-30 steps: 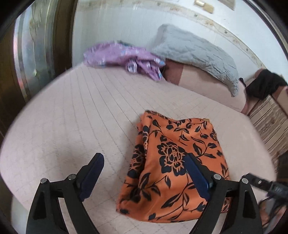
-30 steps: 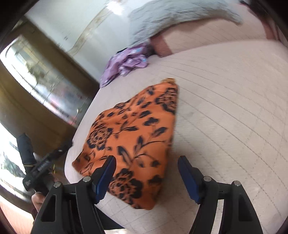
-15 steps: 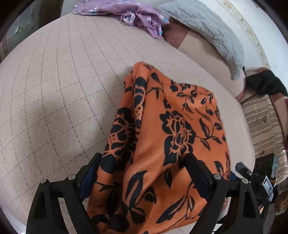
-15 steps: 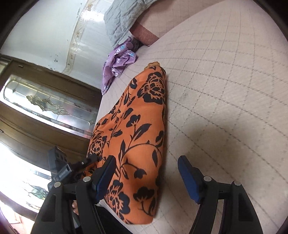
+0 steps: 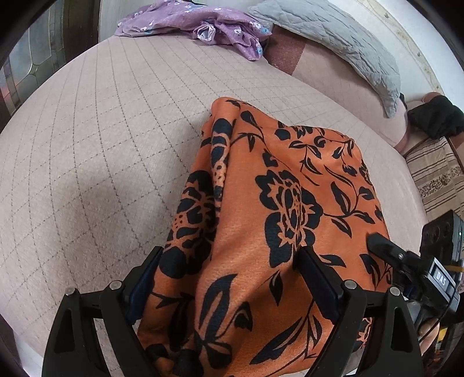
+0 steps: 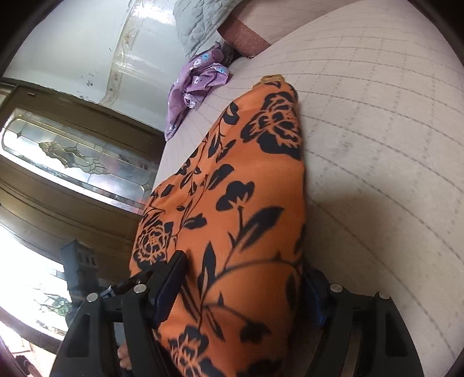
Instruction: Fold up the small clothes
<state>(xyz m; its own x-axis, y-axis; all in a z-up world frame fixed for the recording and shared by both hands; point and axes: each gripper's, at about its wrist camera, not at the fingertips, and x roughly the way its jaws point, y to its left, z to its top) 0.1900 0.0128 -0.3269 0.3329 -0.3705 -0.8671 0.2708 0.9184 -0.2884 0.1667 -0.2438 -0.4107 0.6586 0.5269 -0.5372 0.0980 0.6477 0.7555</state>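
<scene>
An orange garment with black flowers (image 5: 278, 208) lies folded on the pink quilted bed, its near end at the bed's edge. My left gripper (image 5: 229, 278) is open, with the garment's near left part between its fingers. My right gripper (image 6: 246, 284) is also open and straddles the garment's near right corner (image 6: 232, 232). The right gripper shows in the left wrist view (image 5: 406, 261) at the garment's right edge. Neither jaw pair is closed on the cloth.
A purple flowered garment (image 5: 203, 26) lies crumpled at the far end of the bed (image 5: 101, 130). A grey quilted pillow (image 5: 333, 37) leans behind it. A dark cloth (image 5: 435, 119) and striped fabric (image 5: 435, 171) lie to the right. A wooden door with glass (image 6: 72, 162) stands left.
Both grippers have moved forward and down to the garment's near edge, so the cloth now sits between each pair of open fingers.
</scene>
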